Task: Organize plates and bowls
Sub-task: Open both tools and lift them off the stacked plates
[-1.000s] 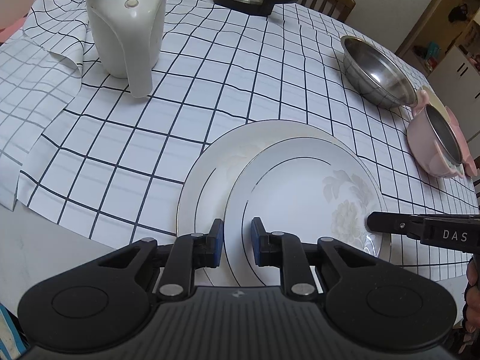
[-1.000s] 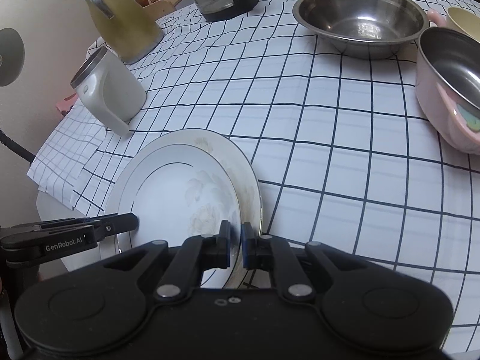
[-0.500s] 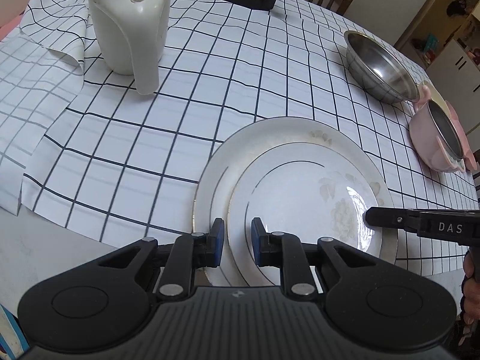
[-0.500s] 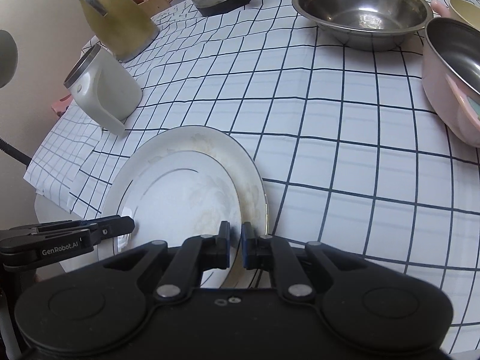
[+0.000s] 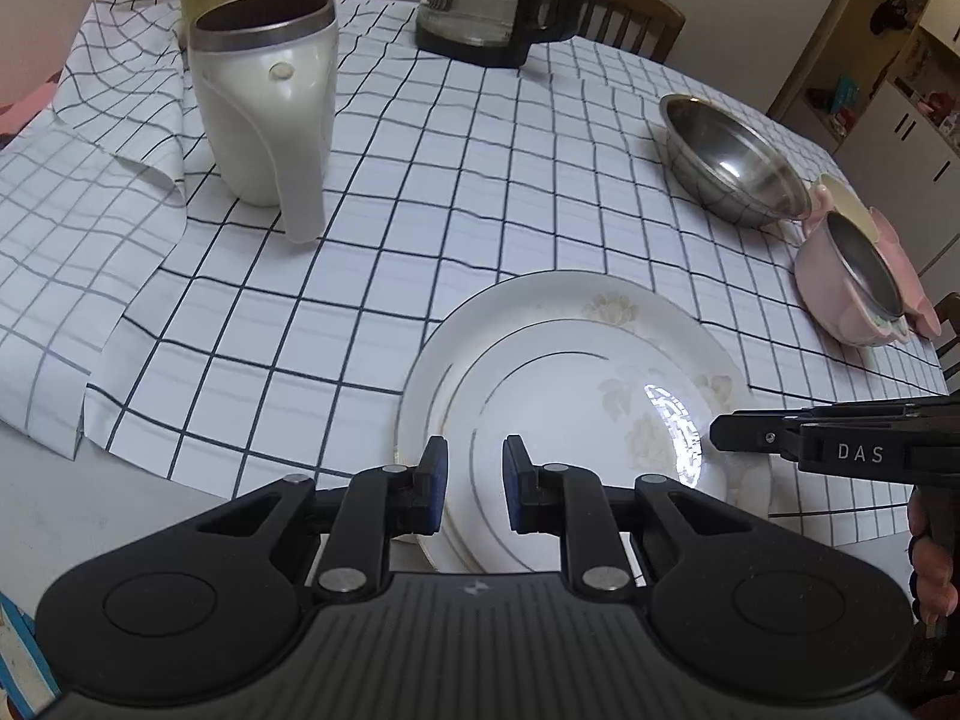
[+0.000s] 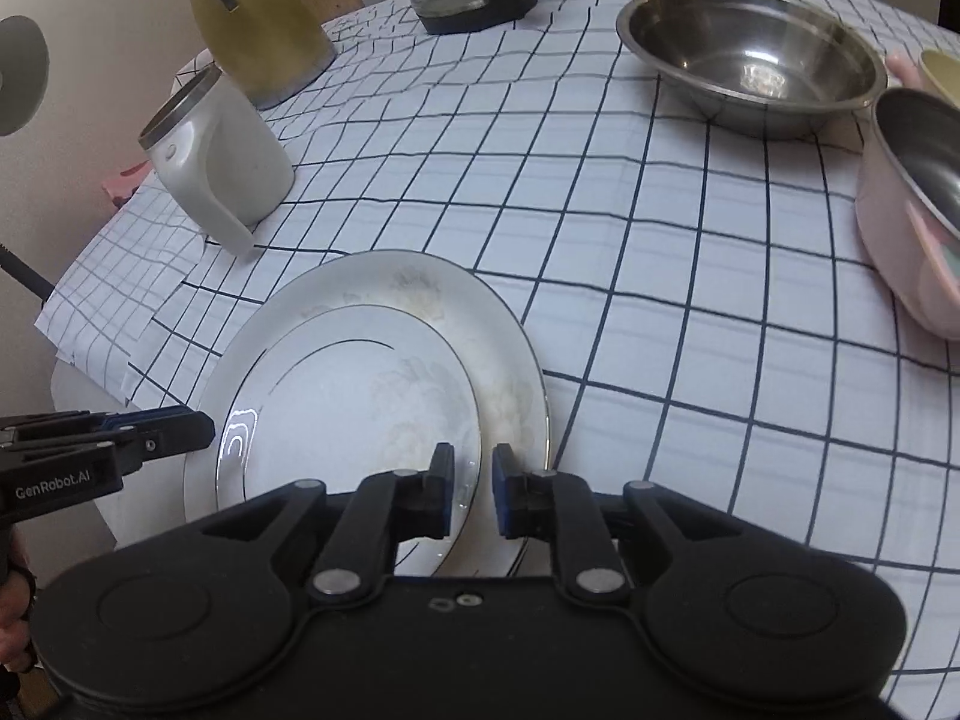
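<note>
1. hovering my left gripper [image 5: 469, 492] over the near edge of the small plate [image 5: 576, 450], pads apart, gripping nothing.
2. my right gripper [image 6: 468, 497] is opening above the plate's rim.
3. small plate sits on the big plate [image 5: 540, 312], just ahead.

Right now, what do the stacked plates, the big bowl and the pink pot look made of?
Stacked plates: glazed ceramic or porcelain by the look, glossy glare, thin metallic rim lines, faint floral print. Big bowl: bare metal, likely stainless, mirror-like reflections. Pink pot: matte pink outside, material unclear, shiny metal lining.
</note>
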A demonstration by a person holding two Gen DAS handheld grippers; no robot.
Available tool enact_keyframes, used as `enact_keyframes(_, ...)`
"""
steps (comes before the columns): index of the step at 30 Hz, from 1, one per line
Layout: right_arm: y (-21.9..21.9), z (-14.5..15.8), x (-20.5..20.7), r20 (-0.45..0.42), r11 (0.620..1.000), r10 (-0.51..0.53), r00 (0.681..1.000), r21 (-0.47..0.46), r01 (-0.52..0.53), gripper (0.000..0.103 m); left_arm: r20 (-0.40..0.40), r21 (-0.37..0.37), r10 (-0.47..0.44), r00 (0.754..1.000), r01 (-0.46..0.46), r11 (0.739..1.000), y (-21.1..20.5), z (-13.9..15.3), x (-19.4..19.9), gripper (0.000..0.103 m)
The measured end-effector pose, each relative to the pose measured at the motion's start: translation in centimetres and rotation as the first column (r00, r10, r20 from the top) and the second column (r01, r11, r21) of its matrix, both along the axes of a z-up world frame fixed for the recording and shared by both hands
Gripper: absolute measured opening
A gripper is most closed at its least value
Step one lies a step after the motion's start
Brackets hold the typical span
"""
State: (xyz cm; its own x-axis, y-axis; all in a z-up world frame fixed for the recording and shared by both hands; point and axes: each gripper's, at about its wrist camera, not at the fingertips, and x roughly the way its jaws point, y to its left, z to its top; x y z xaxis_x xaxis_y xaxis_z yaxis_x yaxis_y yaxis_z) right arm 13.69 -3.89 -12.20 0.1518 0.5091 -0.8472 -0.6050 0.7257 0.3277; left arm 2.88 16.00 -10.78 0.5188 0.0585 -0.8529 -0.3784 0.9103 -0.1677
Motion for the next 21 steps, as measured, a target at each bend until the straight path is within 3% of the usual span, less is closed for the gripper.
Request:
enact_keyframes(5, -0.6, 1.8, -0.9, 0.050, 1.000, 0.021, 0.999, 0.021, -0.022, 0.021, 0.042, 0.009, -0.032, 0.999, 0.032, 0.999, -1.5, 1.3, 0.2, 0.018)
enact_keyframes(16, -3.3, 7.3, -3.1, 0.249, 0.996, 0.037, 0.968, 0.069, -0.056, 0.036, 0.143, 0.052, -0.115, 0.983, 0.108, 0.993, -5.4, 5.1, 1.3, 0.019)
enact_keyframes(21, -4.8, 9.1, -3.5, 0.292, 0.995, 0.022, 0.956, 0.090, -0.050, 0.040, 0.179, 0.064, -0.152, 0.972, 0.142, 0.988, -7.2, 6.7, 2.1, 0.030)
